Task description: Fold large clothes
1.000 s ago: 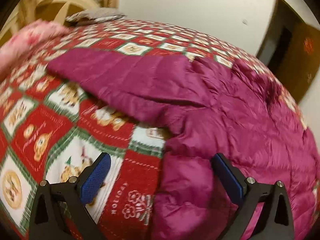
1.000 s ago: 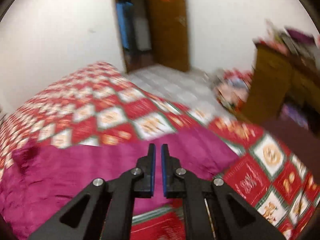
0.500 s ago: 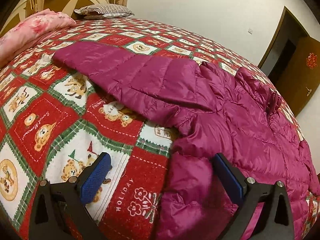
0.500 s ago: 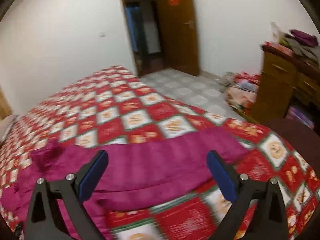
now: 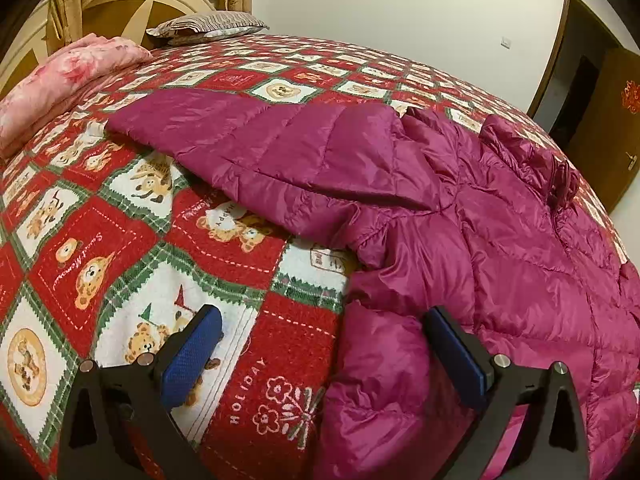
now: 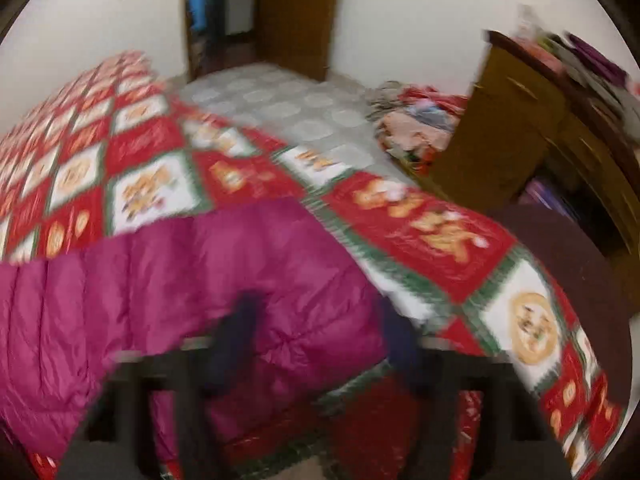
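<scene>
A magenta puffer jacket (image 5: pixel 460 216) lies spread on a bed with a red, white and green bear-print blanket (image 5: pixel 100 256). One sleeve (image 5: pixel 248 144) stretches left toward the pillows. My left gripper (image 5: pixel 320 356) is open and empty, its right finger over the jacket's near side edge. In the blurred right wrist view, the other sleeve (image 6: pixel 200 276) lies toward the bed corner. My right gripper (image 6: pixel 320 344) is open low over that sleeve's end, holding nothing.
A pink folded quilt (image 5: pixel 68 76) and a striped pillow (image 5: pixel 204 26) lie by the headboard. In the right wrist view, a wooden cabinet (image 6: pixel 532 128), a pile of clothes on the floor (image 6: pixel 416 120) and a doorway (image 6: pixel 256 12) stand beyond the bed corner.
My right gripper went from shut to open and dropped toward the sleeve end near the bed corner. My left gripper stayed open and nearly still over the jacket's edge.
</scene>
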`<action>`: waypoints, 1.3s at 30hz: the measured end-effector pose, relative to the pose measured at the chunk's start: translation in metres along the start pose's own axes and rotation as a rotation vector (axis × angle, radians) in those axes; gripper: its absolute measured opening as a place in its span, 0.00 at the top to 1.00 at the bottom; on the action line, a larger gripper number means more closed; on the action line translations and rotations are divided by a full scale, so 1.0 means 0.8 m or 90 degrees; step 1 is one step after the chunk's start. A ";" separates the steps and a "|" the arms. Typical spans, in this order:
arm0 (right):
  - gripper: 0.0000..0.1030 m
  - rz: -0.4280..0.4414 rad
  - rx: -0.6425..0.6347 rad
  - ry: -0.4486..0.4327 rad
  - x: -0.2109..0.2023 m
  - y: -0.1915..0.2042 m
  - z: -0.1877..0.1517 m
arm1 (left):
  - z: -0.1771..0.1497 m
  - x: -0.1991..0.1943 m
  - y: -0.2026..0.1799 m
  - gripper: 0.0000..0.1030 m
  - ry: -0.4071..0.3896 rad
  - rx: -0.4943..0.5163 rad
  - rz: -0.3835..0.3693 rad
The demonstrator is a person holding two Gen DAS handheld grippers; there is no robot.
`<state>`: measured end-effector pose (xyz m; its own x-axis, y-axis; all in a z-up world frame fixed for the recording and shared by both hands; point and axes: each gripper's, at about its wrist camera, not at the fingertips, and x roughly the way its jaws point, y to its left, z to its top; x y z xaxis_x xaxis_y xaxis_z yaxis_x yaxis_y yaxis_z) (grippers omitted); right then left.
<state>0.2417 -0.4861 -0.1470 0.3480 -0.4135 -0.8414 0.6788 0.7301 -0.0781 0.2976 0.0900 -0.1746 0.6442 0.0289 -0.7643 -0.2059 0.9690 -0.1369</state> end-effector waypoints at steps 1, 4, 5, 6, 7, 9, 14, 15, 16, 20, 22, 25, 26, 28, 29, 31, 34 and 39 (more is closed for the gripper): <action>0.80 0.000 0.005 -0.008 -0.006 0.000 0.000 | 0.000 0.000 0.000 0.01 0.000 0.000 0.000; 0.86 0.025 0.030 -0.052 -0.042 -0.006 0.000 | 0.000 0.001 -0.001 0.01 -0.001 -0.002 -0.002; 0.86 0.040 0.039 -0.071 -0.061 -0.007 0.001 | 0.001 0.001 0.000 0.01 -0.001 -0.002 -0.003; 0.87 0.056 0.043 -0.092 -0.083 -0.006 0.003 | 0.000 0.000 -0.001 0.01 -0.001 -0.002 -0.002; 0.87 0.068 0.041 -0.108 -0.102 -0.002 0.005 | 0.000 0.001 -0.001 0.01 -0.002 -0.002 -0.003; 0.87 0.097 0.027 -0.140 -0.141 0.008 0.009 | 0.000 0.001 -0.001 0.01 -0.002 -0.004 -0.004; 0.88 0.173 -0.055 -0.210 -0.240 0.078 0.006 | 0.000 -0.001 0.001 0.01 -0.005 -0.010 -0.014; 0.88 0.192 -0.075 -0.221 -0.257 0.097 0.002 | 0.000 -0.001 0.002 0.01 -0.006 -0.012 -0.017; 0.88 0.216 -0.098 -0.231 -0.278 0.119 -0.006 | 0.000 -0.001 0.003 0.01 -0.006 -0.013 -0.019; 0.88 0.302 -0.172 -0.245 -0.322 0.199 -0.036 | 0.000 -0.002 0.006 0.01 -0.009 -0.017 -0.026; 0.88 0.356 -0.208 -0.228 -0.333 0.243 -0.054 | 0.000 -0.002 0.007 0.01 -0.010 -0.020 -0.030; 0.88 0.420 -0.253 -0.198 -0.335 0.301 -0.082 | -0.001 -0.004 0.010 0.01 -0.012 -0.024 -0.037; 0.88 0.435 -0.268 -0.192 -0.334 0.317 -0.093 | -0.001 -0.005 0.012 0.01 -0.013 -0.025 -0.039; 0.88 0.456 -0.291 -0.169 -0.324 0.350 -0.113 | -0.002 -0.005 0.013 0.01 -0.014 -0.027 -0.042; 0.88 0.467 -0.296 -0.152 -0.313 0.367 -0.121 | -0.002 -0.005 0.013 0.01 -0.014 -0.028 -0.044; 0.88 0.484 -0.302 -0.119 -0.289 0.393 -0.139 | -0.001 -0.005 0.014 0.01 -0.015 -0.030 -0.048; 0.88 0.503 -0.308 -0.085 -0.263 0.424 -0.164 | -0.002 -0.005 0.015 0.01 -0.016 -0.034 -0.055; 0.81 0.565 -0.333 -0.043 -0.247 0.451 -0.190 | -0.002 -0.006 0.018 0.01 -0.017 -0.037 -0.060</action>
<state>0.3194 -0.0582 -0.0899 0.6327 0.3726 -0.6788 -0.2017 0.9257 0.3201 0.2901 0.1034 -0.1739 0.6825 -0.0547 -0.7288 -0.1849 0.9518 -0.2446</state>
